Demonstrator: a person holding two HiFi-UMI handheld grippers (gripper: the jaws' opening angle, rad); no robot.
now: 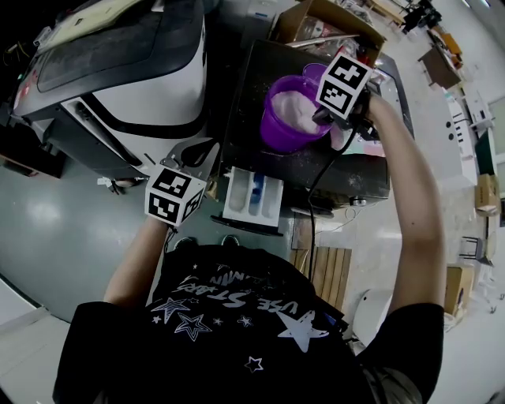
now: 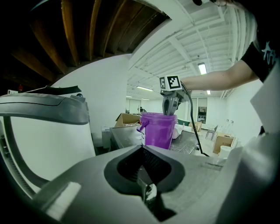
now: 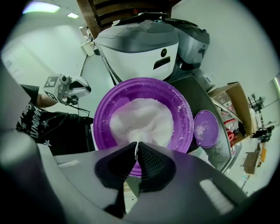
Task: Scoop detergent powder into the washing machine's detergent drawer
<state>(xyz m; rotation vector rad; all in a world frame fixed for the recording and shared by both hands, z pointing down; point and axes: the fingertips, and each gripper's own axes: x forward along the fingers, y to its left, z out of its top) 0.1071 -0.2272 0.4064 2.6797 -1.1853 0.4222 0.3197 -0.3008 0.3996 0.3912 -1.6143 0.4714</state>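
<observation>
A purple bucket [image 1: 286, 117] of white detergent powder [image 3: 141, 121] stands on a dark machine top [image 1: 260, 71]. My right gripper [image 1: 325, 118] reaches down into the bucket's right side. In the right gripper view its jaws [image 3: 136, 145] are shut on a thin white scoop handle; the scoop's bowl is hidden. The white detergent drawer [image 1: 254, 196], with a blue middle compartment, is pulled out below the bucket. My left gripper [image 1: 189, 158] hangs left of the drawer, jaws shut [image 2: 142, 148] and holding nothing.
The bucket's purple lid [image 3: 205, 128] lies beside it on the machine top. A white-and-black washing machine [image 1: 134, 71] stands to the left. An open cardboard box [image 1: 331, 24] is behind the bucket. A black cable [image 1: 316, 189] trails from the right gripper. A wooden pallet [image 1: 322, 272] lies on the floor.
</observation>
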